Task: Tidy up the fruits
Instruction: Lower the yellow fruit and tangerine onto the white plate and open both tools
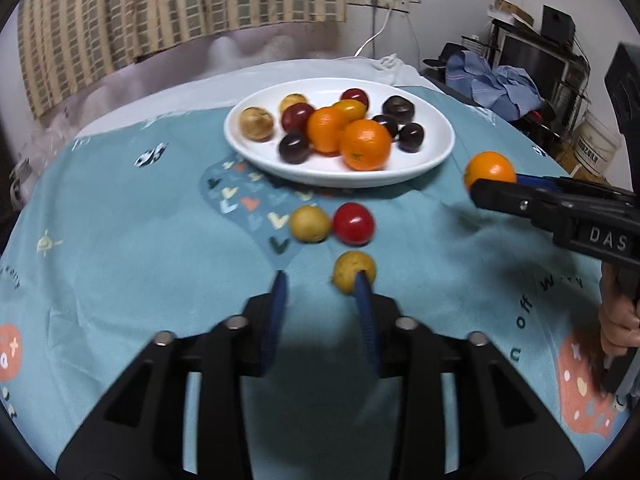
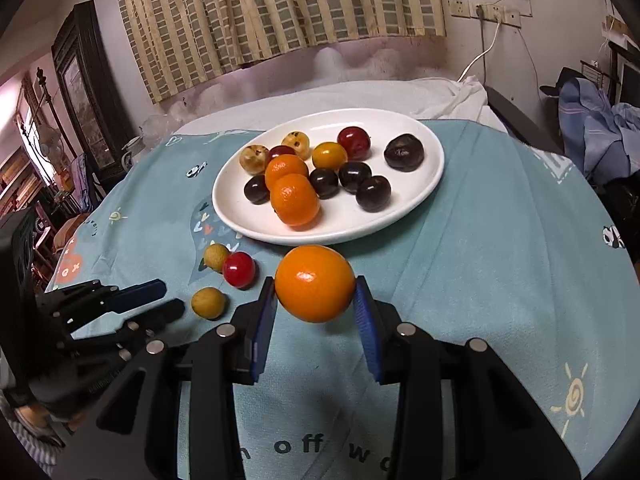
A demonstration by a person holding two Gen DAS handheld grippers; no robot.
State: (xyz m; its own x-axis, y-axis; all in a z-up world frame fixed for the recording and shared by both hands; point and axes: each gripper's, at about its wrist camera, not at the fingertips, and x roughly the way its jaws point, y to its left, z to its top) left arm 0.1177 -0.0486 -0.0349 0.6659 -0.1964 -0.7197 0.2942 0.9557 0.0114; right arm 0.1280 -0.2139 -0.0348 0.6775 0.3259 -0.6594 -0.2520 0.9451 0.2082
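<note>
Left wrist view: the left gripper (image 1: 320,280) spread wide and empty, its right finger touching a yellow fruit (image 1: 354,271) on the blue cloth (image 1: 120,240). At right, the right gripper (image 1: 486,188), marked "DAS", carries an orange (image 1: 489,169) beside the white plate (image 1: 436,152) of fruit.

Right wrist view: the right gripper (image 2: 315,300) clamps that orange (image 2: 314,289), just near of the plate (image 2: 420,184). Only here the cloth (image 2: 480,280) reads "off".
</note>
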